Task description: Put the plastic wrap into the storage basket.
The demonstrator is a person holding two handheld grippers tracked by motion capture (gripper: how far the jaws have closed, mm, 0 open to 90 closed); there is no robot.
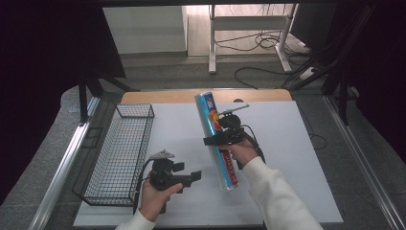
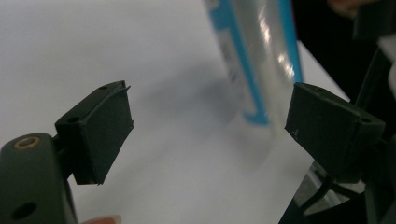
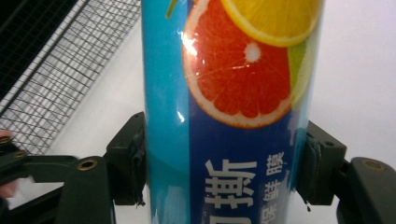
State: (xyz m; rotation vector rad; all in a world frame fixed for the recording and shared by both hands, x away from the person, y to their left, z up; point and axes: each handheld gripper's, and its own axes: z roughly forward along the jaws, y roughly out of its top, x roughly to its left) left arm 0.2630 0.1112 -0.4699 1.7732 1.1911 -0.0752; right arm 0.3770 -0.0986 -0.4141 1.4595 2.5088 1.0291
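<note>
A black wire-mesh basket (image 1: 119,158), long and rectangular, sits along the left edge of a white sheet (image 1: 282,143) that covers a light wooden tabletop (image 1: 158,96). Beyond the table, a white metal frame (image 1: 249,28) stands on the floor with black cables (image 1: 261,43) looping around its legs.

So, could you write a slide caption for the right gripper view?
Right gripper clamps a blue tube printed with citrus slices, wire basket behind.
</note>
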